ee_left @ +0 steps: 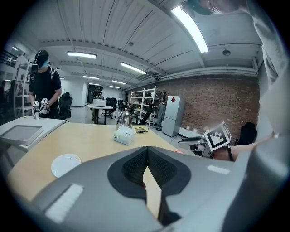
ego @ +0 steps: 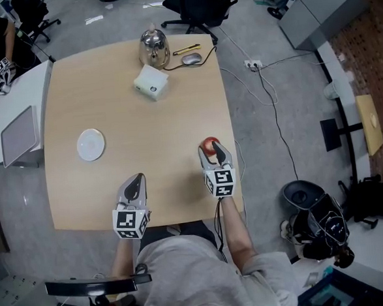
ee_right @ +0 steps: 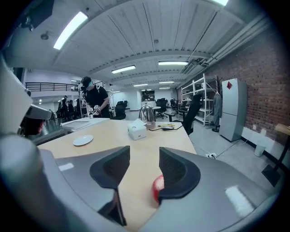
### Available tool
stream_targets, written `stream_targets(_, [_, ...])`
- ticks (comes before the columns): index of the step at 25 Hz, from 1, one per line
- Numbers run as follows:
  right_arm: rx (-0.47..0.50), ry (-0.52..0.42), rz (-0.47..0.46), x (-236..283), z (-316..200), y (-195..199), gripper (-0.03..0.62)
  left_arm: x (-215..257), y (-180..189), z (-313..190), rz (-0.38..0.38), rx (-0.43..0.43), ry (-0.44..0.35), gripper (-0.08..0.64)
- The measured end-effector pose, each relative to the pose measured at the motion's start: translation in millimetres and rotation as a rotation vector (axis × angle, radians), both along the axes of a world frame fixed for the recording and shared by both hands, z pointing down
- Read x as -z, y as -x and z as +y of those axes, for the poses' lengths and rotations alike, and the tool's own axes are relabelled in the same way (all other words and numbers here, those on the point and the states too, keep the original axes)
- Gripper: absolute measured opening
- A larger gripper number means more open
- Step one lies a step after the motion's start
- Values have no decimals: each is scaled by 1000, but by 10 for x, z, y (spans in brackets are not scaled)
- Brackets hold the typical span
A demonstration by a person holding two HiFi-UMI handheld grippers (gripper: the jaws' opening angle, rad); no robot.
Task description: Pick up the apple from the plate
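Note:
The red apple [ego: 209,144] lies on the bare wooden table [ego: 137,127] near its right edge, off the plate. My right gripper [ego: 212,152] hovers over it with its jaws apart. In the right gripper view, the right gripper [ee_right: 144,156] shows empty space between its pads, and the apple [ee_right: 157,188] peeks out low, half hidden behind the right jaw. The white plate [ego: 90,144] sits empty at the table's left, also visible as the plate [ee_right: 83,140] and the plate [ee_left: 65,164]. My left gripper [ego: 135,184] is near the front edge, its tips [ee_left: 146,149] touching with nothing in them.
A white box [ego: 151,82], a metal kettle [ego: 153,46], a mouse [ego: 191,59] and a yellow pen [ego: 186,49] stand at the table's far end. A white side table [ego: 16,128] adjoins the left edge, where a person [ee_right: 96,99] stands. Cables run over the floor at right.

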State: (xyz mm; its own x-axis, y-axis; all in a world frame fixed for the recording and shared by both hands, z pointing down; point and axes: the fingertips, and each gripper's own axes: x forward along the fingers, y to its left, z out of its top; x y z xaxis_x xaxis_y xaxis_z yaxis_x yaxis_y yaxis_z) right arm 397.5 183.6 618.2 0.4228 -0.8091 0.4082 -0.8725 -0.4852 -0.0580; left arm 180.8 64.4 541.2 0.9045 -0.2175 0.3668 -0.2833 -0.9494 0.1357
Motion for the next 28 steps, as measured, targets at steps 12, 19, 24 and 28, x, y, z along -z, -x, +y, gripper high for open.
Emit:
stream_targets(12, [84,-103,62,514,-271,567,91,175,214,-145,43,17,-24,20])
stream_targets(19, [123,-148,73,691,-417,854,60,309,332,-268,81,36,-51,20])
stream_targets(24, [130,-186,67,803,-492,1078,23,434,464,-352,109,56,-72,20])
stream_targets(28, [128,-215,69,908,-549,1219,7,524,566,-428,128,71,-84,20])
